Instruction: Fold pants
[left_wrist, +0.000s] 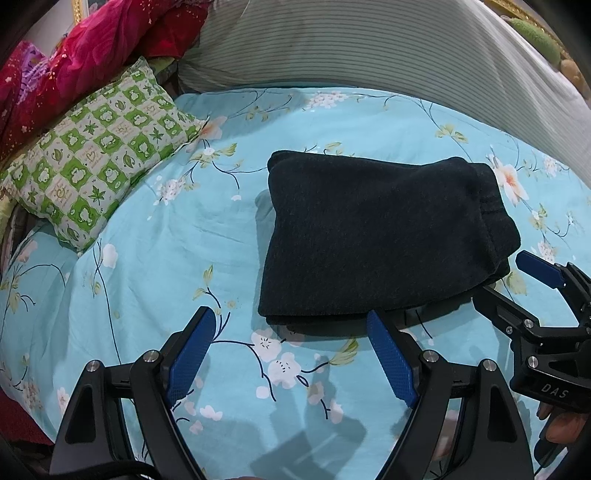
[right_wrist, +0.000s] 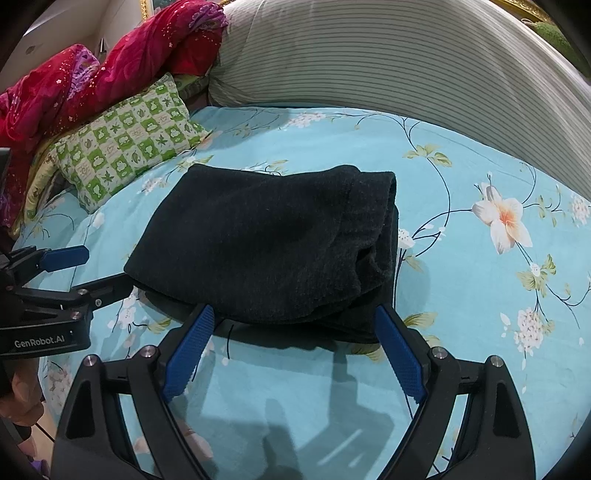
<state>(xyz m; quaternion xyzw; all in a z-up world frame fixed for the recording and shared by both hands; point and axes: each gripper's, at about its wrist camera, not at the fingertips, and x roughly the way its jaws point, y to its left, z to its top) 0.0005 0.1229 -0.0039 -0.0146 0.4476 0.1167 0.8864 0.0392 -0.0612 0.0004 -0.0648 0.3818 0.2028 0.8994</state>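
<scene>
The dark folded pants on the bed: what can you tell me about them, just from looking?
The dark, nearly black pants of thick knit-looking fabric lie folded into a compact, roughly rectangular bundle of several stacked layers. A rounded fold runs along the far edge and bunched layer ends show on the right side. They rest flat on the light blue floral bedsheet, apart from the green checked pillow. Neither tool's jaws hold them.

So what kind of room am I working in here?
Most likely a bedroom, on a bed: the folded dark knit pants lie on a light blue floral bedsheet, with a green-and-white checked pillow and a grey striped bolster behind.
</scene>
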